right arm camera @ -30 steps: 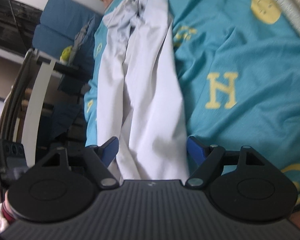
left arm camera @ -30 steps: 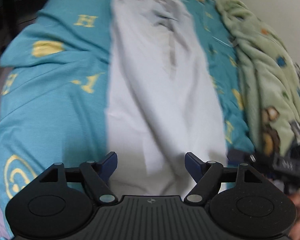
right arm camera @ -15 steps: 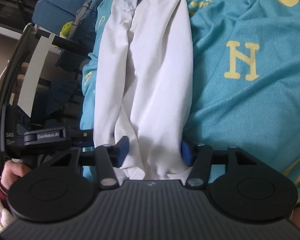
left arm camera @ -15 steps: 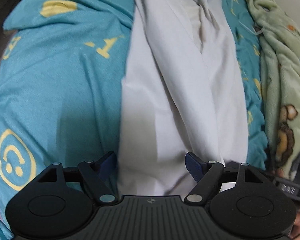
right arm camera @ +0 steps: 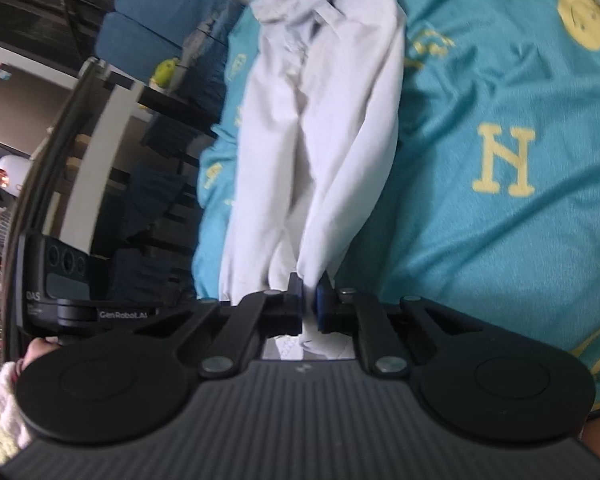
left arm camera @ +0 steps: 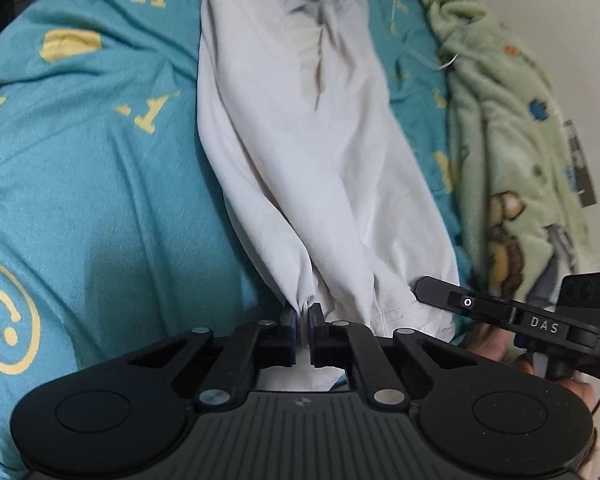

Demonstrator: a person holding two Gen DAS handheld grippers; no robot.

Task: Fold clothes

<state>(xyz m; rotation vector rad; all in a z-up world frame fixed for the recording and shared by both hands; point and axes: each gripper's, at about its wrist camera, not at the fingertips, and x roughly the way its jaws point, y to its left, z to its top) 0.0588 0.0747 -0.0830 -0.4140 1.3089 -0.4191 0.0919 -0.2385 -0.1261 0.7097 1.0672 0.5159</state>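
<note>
A white garment lies lengthwise on a teal bedsheet printed with yellow letters and smiley faces. My left gripper is shut on the near hem of the white garment, the cloth bunched between its blue pads. The garment also shows in the right wrist view. My right gripper is shut on the near hem at its other corner. The right gripper's body shows in the left wrist view, close beside the left one. The garment's far end is crumpled and greyish.
A green fleece blanket with cartoon prints lies along the right of the bed by the wall. In the right wrist view the bed's left edge drops to a dark shelf unit and a blue cushion.
Both grippers were open over the garment's near hem; both have closed on it, and the cloth now bunches and pulls up toward each gripper.
</note>
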